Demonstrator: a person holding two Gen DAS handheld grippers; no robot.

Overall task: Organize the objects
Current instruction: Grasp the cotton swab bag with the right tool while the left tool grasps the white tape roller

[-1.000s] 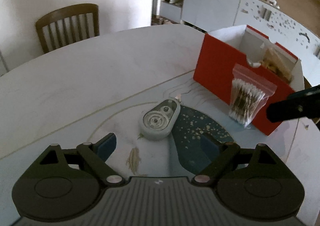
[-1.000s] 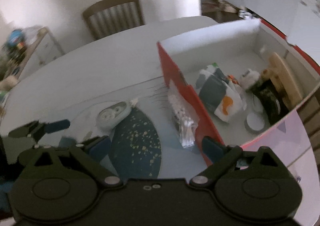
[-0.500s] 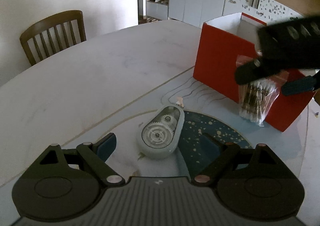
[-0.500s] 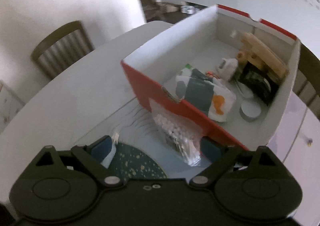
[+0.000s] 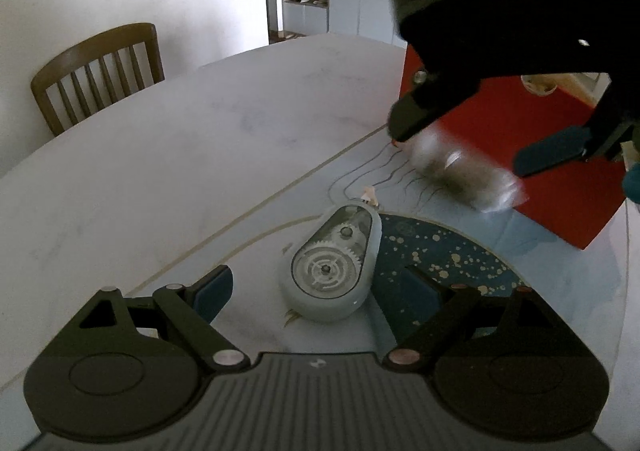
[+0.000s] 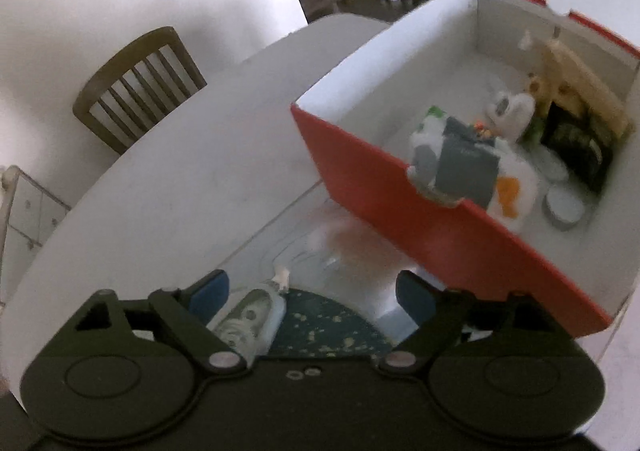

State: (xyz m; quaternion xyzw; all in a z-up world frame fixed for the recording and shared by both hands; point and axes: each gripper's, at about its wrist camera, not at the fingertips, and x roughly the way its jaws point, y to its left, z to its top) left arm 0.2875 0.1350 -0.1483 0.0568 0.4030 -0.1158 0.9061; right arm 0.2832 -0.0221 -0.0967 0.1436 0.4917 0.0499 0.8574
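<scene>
Now both pickups start: left gripper (image 5: 316,287) spread around tape dispenser (image 5: 331,263); right gripper (image 6: 310,287) wide, just been narrowing, swab bag (image 5: 464,173) blurred between its jaws. Next squeeze, drop into red box (image 6: 400,187).

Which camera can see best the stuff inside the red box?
The right wrist view: it looks down into the red box and shows the packets and small round lids on its floor. The left wrist view shows only its red outer side, partly behind the right tongs.

The left gripper (image 5: 316,291) stands wide open, its blue pads either side of the tape dispenser (image 5: 332,267) without touching it. At two o'clock the right gripper (image 5: 472,143) straddles a blurred clear bag (image 5: 464,171) against the red box (image 5: 560,171) on the white table (image 5: 180,155).
</scene>
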